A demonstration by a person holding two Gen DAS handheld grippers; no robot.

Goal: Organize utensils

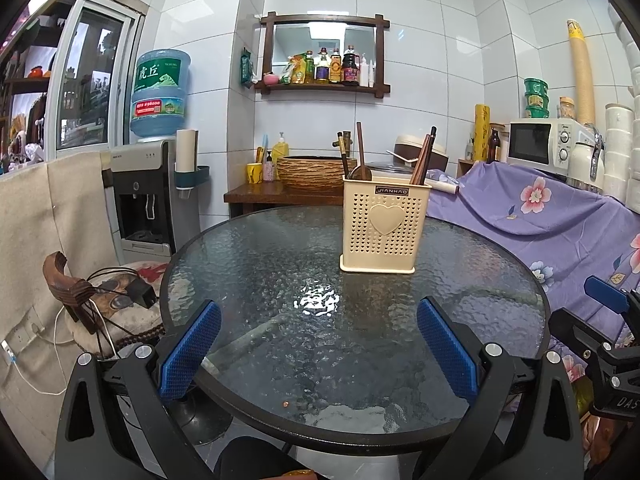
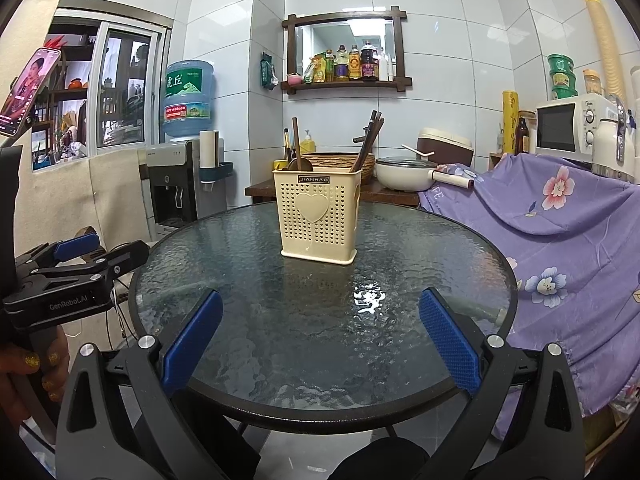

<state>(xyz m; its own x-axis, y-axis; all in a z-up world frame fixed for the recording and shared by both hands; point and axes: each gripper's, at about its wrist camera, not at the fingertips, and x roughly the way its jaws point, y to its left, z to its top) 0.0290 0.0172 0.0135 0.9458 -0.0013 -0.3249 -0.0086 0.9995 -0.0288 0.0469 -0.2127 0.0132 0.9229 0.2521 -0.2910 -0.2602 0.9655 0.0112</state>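
Note:
A cream perforated utensil holder [image 1: 383, 229] with a heart on its front stands upright on the round glass table [image 1: 256, 264]. It holds a wooden spoon [image 1: 361, 160] on its left side and dark chopsticks [image 1: 425, 156] on its right. My left gripper [image 1: 318, 344] is open and empty, above the table's near edge, well short of the holder. The holder also shows in the right wrist view [image 2: 318, 220], with the spoon [image 2: 298, 148] and chopsticks [image 2: 367, 142]. My right gripper [image 2: 318, 340] is open and empty, short of the holder. The left gripper appears at this view's left [image 2: 86, 254].
A purple flowered cloth [image 1: 560, 224] covers furniture to the right of the table. A water dispenser [image 1: 148, 196] stands at the back left. A wooden side table [image 1: 256, 194] with a woven basket stands behind. A cushioned chair [image 1: 116, 304] with cables sits at the left.

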